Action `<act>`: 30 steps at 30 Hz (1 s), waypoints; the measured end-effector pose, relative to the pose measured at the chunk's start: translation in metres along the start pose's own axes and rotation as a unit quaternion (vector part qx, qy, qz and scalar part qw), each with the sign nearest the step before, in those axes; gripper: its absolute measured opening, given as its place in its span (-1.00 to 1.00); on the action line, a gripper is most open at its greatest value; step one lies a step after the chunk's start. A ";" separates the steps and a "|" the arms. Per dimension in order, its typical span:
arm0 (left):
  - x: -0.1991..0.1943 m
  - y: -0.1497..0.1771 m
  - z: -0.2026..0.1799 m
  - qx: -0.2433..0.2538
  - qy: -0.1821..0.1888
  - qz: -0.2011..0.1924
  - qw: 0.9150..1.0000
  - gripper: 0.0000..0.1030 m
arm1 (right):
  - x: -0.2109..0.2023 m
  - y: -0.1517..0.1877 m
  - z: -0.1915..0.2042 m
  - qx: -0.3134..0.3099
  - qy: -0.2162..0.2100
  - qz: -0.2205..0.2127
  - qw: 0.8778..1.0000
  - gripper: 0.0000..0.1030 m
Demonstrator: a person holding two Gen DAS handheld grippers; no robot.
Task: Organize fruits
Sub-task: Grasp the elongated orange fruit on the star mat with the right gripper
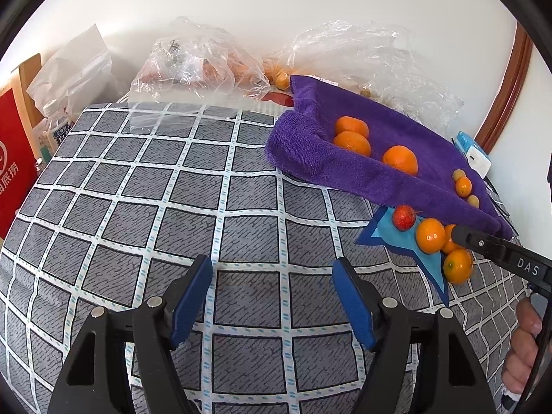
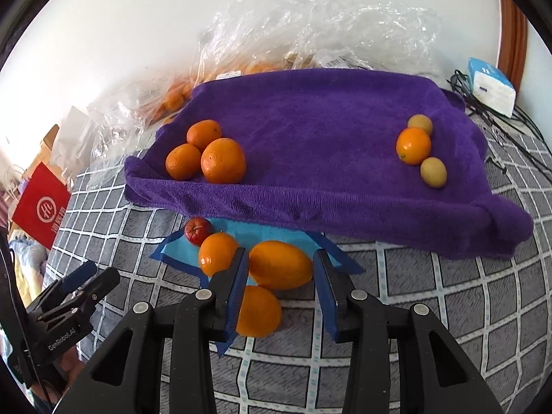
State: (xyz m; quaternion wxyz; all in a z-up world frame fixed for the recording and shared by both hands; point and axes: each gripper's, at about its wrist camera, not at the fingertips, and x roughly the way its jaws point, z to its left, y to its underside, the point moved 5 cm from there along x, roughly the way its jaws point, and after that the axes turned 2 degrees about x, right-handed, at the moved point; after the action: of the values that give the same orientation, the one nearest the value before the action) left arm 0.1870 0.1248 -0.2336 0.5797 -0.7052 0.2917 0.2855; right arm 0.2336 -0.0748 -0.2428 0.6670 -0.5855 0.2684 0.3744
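A purple towel (image 2: 310,131) holds three oranges (image 2: 222,160) at its left and a small orange with two yellowish fruits (image 2: 413,145) at its right. On a blue star mat (image 2: 183,252) in front lie a red fruit (image 2: 197,230) and three oranges. My right gripper (image 2: 281,262) is open, its fingers on either side of the middle orange (image 2: 280,264) without closing on it. My left gripper (image 1: 272,272) is open and empty over the checked cloth, left of the mat (image 1: 396,238). The towel (image 1: 345,169) and red fruit (image 1: 403,216) also show there.
Clear plastic bags (image 1: 196,65) with more fruit lie behind the towel. A red bag (image 1: 13,162) and a bottle (image 1: 55,124) stand at the left edge. A white-blue box (image 2: 491,82) and black cables (image 2: 500,120) lie at the right.
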 end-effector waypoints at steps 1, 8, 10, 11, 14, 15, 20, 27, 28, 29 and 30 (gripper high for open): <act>0.000 0.000 0.000 0.000 0.000 0.000 1.000 0.36 | 0.001 -0.001 0.001 -0.005 0.002 0.000 1.000 -0.24; 0.000 0.000 0.000 -0.001 0.003 0.000 1.000 0.38 | 0.012 -0.002 0.002 -0.019 0.012 0.023 0.999 -0.16; 0.000 0.000 0.000 -0.002 0.004 0.000 1.000 0.38 | 0.013 -0.002 0.002 -0.016 0.012 0.023 1.000 -0.16; 0.000 0.000 0.000 -0.002 0.004 -0.001 1.000 0.39 | 0.013 -0.002 0.002 -0.017 0.012 0.022 1.000 -0.16; -0.001 0.000 0.000 -0.003 0.007 -0.001 1.000 0.39 | 0.010 -0.001 0.002 -0.021 0.019 0.014 0.999 -0.17; -0.001 0.000 0.001 -0.003 0.008 -0.001 1.000 0.40 | 0.008 -0.001 0.001 -0.022 0.022 0.011 0.999 -0.17; -0.001 0.000 0.001 -0.005 0.010 -0.002 1.000 0.41 | -0.007 -0.002 -0.013 -0.004 0.026 -0.010 1.000 -0.17; -0.001 0.000 0.000 -0.003 0.009 -0.001 1.000 0.43 | -0.021 0.002 -0.041 0.018 0.049 -0.020 0.998 -0.17; -0.001 0.000 0.000 -0.003 0.009 -0.001 1.000 0.43 | -0.022 0.003 -0.045 0.022 0.051 -0.021 0.998 -0.17; -0.001 0.000 0.000 -0.004 0.009 -0.001 1.000 0.43 | -0.023 0.005 -0.047 0.025 0.052 -0.021 0.998 -0.17; -0.001 0.000 0.000 -0.003 0.009 -0.001 1.000 0.43 | -0.024 0.006 -0.050 0.027 0.053 -0.020 0.998 -0.17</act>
State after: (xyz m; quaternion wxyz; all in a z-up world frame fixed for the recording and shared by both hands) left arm 0.1863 0.1253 -0.2330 0.5750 -0.7099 0.2950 0.2798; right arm 0.2194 -0.1276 -0.2357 0.6747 -0.5918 0.3014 0.3219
